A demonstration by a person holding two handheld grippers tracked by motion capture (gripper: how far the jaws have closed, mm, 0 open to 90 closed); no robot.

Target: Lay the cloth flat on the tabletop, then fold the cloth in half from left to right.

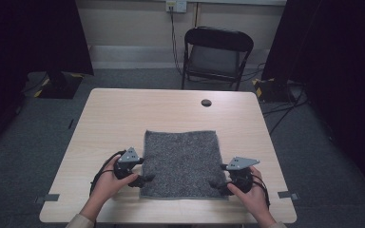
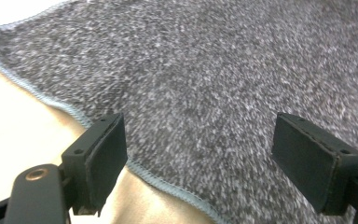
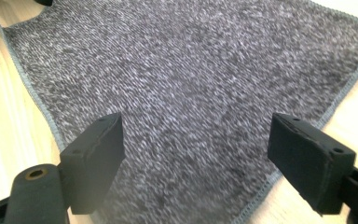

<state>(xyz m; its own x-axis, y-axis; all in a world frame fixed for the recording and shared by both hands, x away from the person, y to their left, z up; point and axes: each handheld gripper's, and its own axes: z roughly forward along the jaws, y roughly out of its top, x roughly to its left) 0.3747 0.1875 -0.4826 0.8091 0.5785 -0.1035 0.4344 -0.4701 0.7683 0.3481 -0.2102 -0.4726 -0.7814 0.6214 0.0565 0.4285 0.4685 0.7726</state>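
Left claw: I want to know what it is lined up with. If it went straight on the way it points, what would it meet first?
Probably the grey cloth: the left claw, jaws wide apart, points down at it near its stitched edge.

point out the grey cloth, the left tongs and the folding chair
grey cloth point(image 1: 180, 156), high view, middle of its speckled surface
left tongs point(image 1: 146, 179), high view, between the tips at the cloth's near left corner
folding chair point(image 1: 215, 59), high view, on its seat beyond the table
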